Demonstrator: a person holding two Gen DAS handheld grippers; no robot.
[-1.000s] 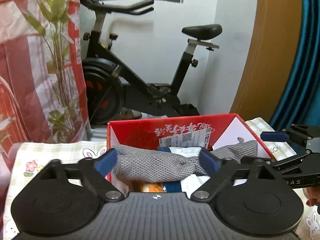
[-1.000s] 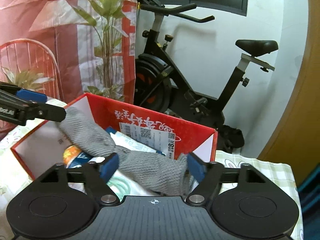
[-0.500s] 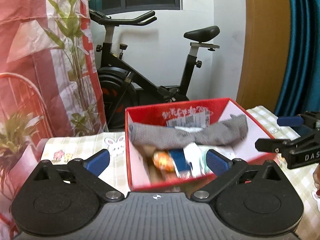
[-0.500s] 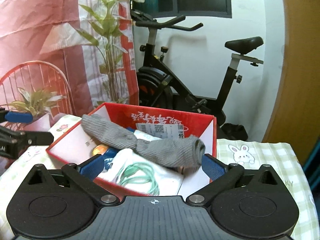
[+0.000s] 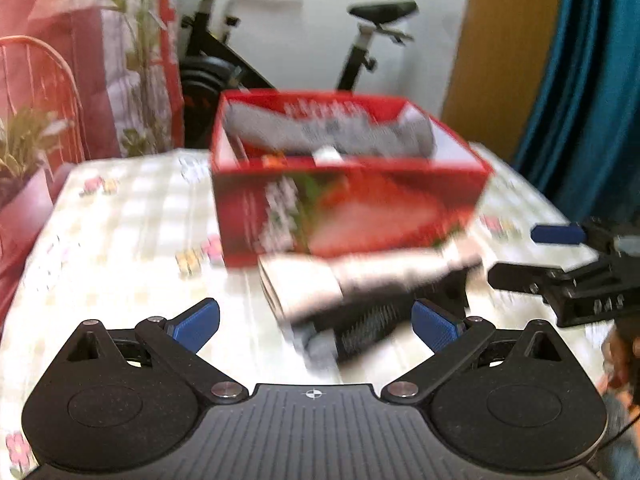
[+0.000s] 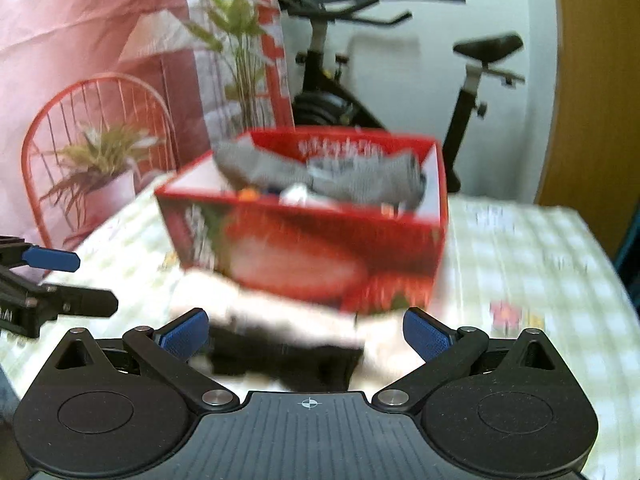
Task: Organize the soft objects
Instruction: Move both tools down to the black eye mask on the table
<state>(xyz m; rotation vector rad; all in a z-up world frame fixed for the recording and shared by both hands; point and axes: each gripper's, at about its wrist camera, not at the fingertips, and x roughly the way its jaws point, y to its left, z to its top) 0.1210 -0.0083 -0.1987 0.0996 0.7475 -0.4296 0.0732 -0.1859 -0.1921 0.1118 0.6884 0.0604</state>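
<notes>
While both tongs hang released | left gripper (image 5: 315,322), right gripper (image 6: 305,333) empty | grey sock (image 6: 320,178) in red box (image 5: 348,216) at 12 | black-white socks (image 5: 360,292) below, blurry

Motion blur leaves almost no lettering legible. White characters on the far inner wall of the red box (image 5: 348,216) are smeared beyond reading in both wrist views. Pale letters on the black body of the right gripper (image 5: 560,256), seen upside down, cannot be made out.
</notes>
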